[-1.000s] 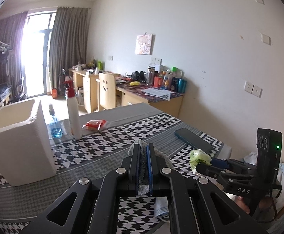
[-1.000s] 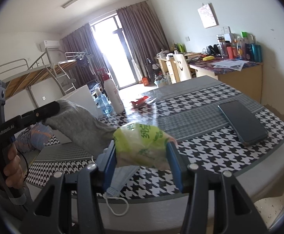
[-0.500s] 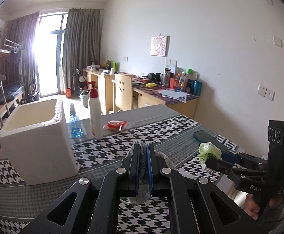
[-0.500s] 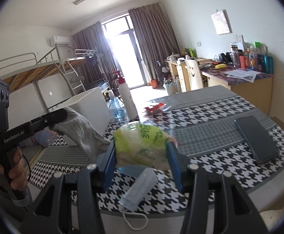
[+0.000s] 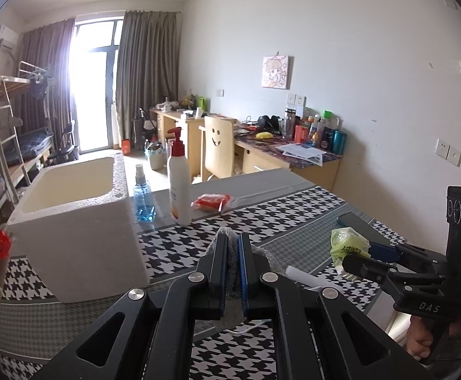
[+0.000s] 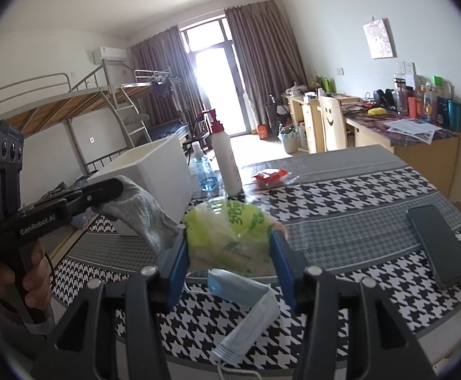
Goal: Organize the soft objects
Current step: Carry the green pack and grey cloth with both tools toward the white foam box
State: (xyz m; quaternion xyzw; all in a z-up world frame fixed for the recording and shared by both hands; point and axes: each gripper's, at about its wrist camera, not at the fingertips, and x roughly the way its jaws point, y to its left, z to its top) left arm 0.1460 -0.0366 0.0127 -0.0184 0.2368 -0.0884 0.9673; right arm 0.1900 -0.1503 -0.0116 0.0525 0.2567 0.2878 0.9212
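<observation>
My left gripper is shut on a grey cloth, which hangs limp from it above the table; in the right wrist view that grey cloth droops from the left gripper. My right gripper is shut on a green-and-white tissue pack, held above the houndstooth table; in the left wrist view the tissue pack shows at the right gripper's tip. A blue face mask lies on the table below the pack. An open white foam box stands at the left.
On the table stand a white pump bottle and a small blue spray bottle, with a red packet beside them. A dark phone lies at the right. Desks, a chair and a bunk bed are behind.
Both grippers have risen and moved toward the foam box with their loads. The face mask, earlier half under the pack, now lies fully in sight on the table.
</observation>
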